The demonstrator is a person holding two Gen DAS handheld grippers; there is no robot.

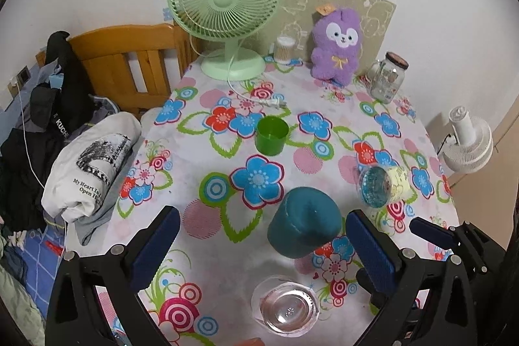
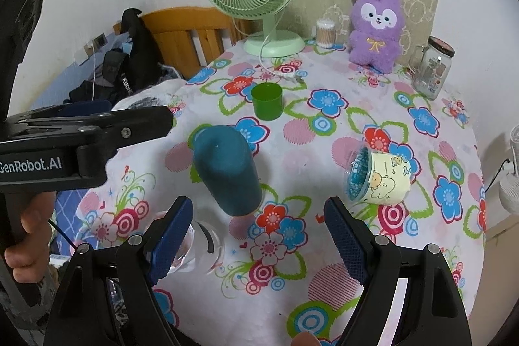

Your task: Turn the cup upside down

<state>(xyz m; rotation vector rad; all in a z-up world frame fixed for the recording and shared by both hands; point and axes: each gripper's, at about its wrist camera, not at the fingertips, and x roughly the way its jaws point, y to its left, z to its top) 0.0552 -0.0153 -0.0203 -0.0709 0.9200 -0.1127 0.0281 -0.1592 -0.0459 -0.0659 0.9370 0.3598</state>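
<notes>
A: Floral cloth covers the whole surface. Starting at the left, what's there?

B: A folded white shirt hangs off the left edge, clear of the work. Then the left gripper, fingers spread wide and holding nothing, pointing at the teal cup.

A: That cup looks done already.

B: I'd say so. It stands mouth down, flat base on top, near the front middle. Behind it a green cup stands upright, mouth open to the ceiling, well apart from the others. That one seems the likeliest next job.

A: And nearer the front edge?

B: A clear glass cup, seemingly upright, just in front of the teal one.

A: Further right?

B: A clear cup with a yellow cartoon sleeve lies on its side, blue-patterned mouth facing left, so it's half turned at best. The right gripper hovers over the front of the surface, also spread apart and empty, between the teal cup and the sleeved one. Both seem parked open, ready to choose.
</notes>
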